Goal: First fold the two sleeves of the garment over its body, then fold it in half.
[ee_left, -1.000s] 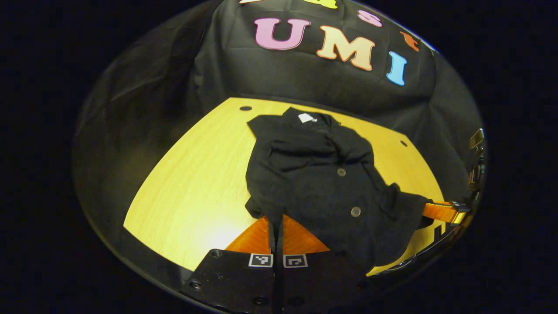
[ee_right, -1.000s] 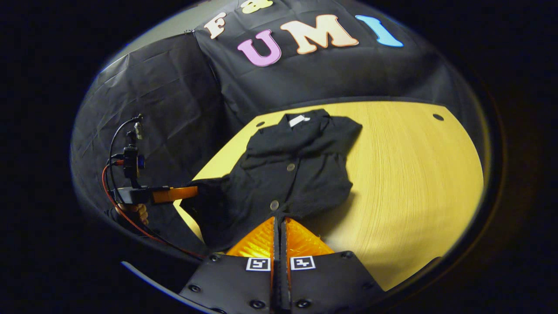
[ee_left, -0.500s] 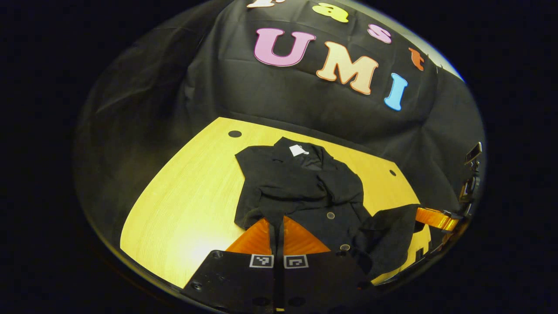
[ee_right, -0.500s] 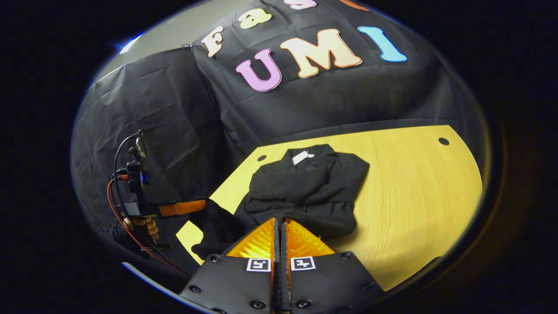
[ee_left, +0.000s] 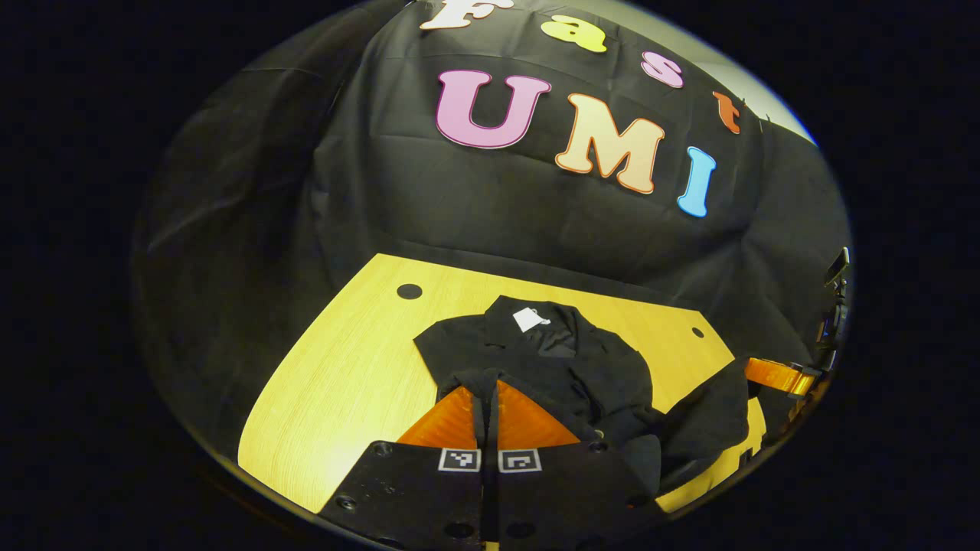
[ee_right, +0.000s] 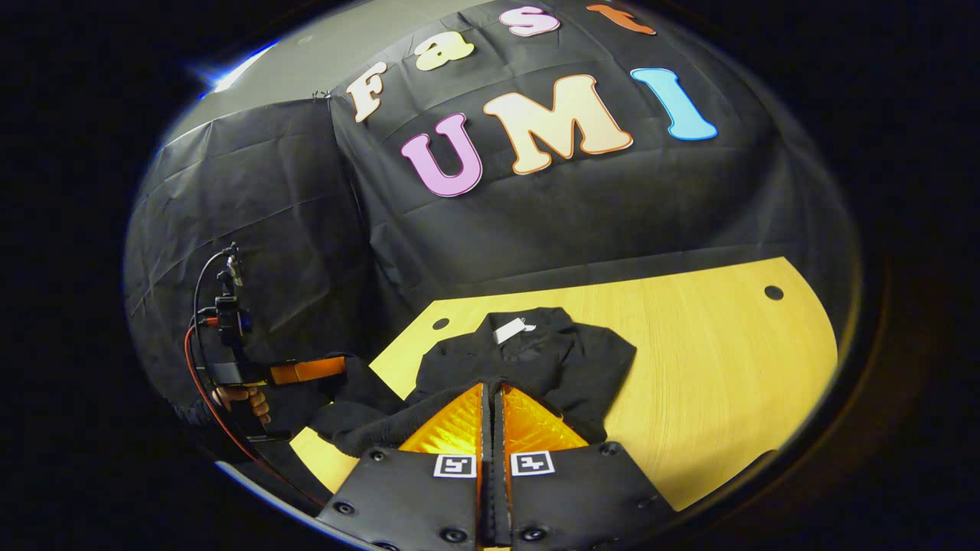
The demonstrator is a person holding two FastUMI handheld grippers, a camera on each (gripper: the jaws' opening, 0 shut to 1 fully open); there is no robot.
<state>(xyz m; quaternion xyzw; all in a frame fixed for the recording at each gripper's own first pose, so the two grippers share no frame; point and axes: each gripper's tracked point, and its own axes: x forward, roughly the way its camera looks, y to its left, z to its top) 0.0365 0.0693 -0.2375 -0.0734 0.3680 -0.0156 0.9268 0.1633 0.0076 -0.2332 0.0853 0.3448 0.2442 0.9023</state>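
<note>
In the left gripper view, the left gripper (ee_left: pixel 485 390) has its two fingers pressed tight together, pinching the near edge of the black shirt (ee_left: pixel 566 367). The rest of the shirt lies just past the fingertips on the yellow table (ee_left: pixel 344 375), with its white tag (ee_left: pixel 530 318) at the far end. In the right gripper view, the right gripper (ee_right: pixel 491 394) pinches the near edge too, fingers tight together. The shirt lies right past them. Off to the left, a hand (ee_right: pixel 245 399) holds the other gripper.
</note>
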